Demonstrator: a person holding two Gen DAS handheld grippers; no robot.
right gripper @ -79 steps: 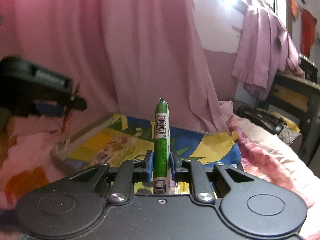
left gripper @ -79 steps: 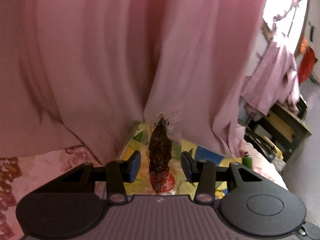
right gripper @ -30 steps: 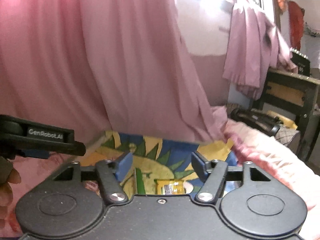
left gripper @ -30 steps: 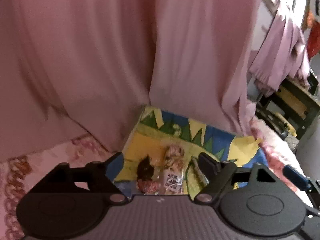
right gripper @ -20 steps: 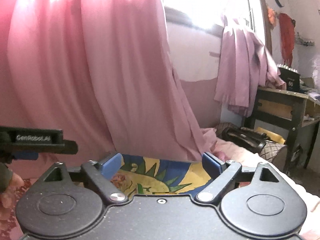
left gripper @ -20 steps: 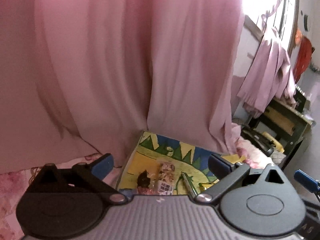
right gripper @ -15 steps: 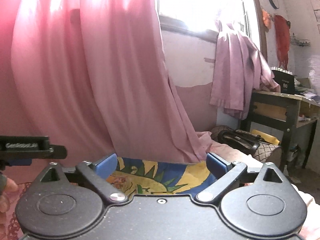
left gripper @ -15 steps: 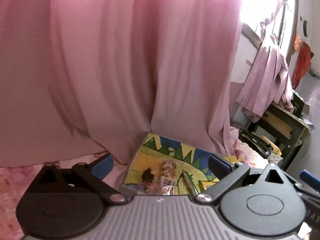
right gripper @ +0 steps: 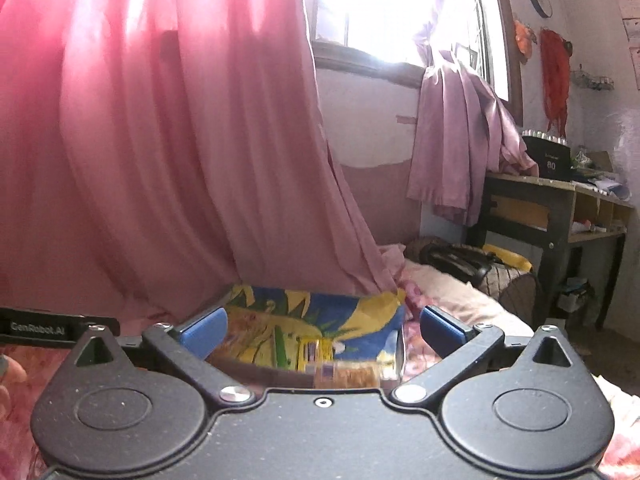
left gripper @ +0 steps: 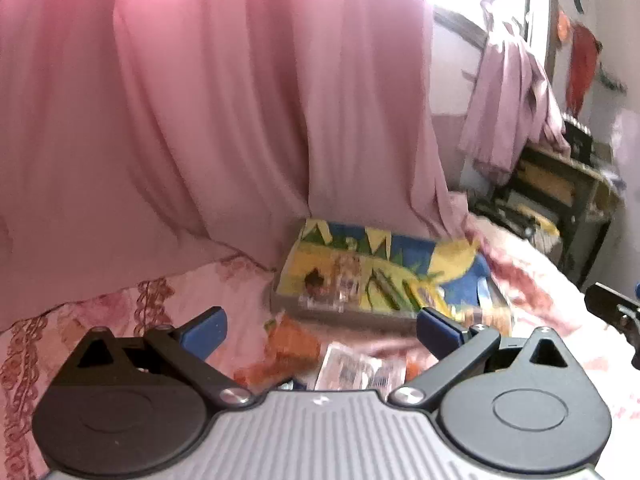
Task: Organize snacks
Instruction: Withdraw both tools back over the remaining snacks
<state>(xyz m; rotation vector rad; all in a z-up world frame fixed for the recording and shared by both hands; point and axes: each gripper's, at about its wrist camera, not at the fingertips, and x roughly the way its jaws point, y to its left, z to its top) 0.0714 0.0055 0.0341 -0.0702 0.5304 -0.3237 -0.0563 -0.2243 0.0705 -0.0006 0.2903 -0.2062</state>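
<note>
A flat box (left gripper: pixel 456 252) printed in yellow, blue and green lies on the pink bed by the curtain. In it lie a dark snack packet (left gripper: pixel 316 280), a clear packet (left gripper: pixel 346 280), a green stick (left gripper: pixel 384 284) and a yellow packet (left gripper: pixel 424 292). An orange packet (left gripper: pixel 292 346) and a white packet (left gripper: pixel 352 368) lie loose in front of the box. My left gripper (left gripper: pixel 320 330) hangs open and empty, back from the box. My right gripper (right gripper: pixel 322 330) is opening, with nothing between its fingers; below it I see the box (right gripper: pixel 340 312) and the green stick (right gripper: pixel 280 344).
A pink curtain (left gripper: pixel 240 120) hangs right behind the box. The floral bedspread (left gripper: pixel 120 312) spreads to the left. A dark desk (right gripper: pixel 560 216) and a bag (right gripper: pixel 460 260) stand at the right. The other gripper (right gripper: pixel 40 326) and a hand (right gripper: pixel 10 368) show at the left edge.
Both grippers let go of the dark snack and the green stick, which now lie in the box. Both then opened wide and drew back and up from it.
</note>
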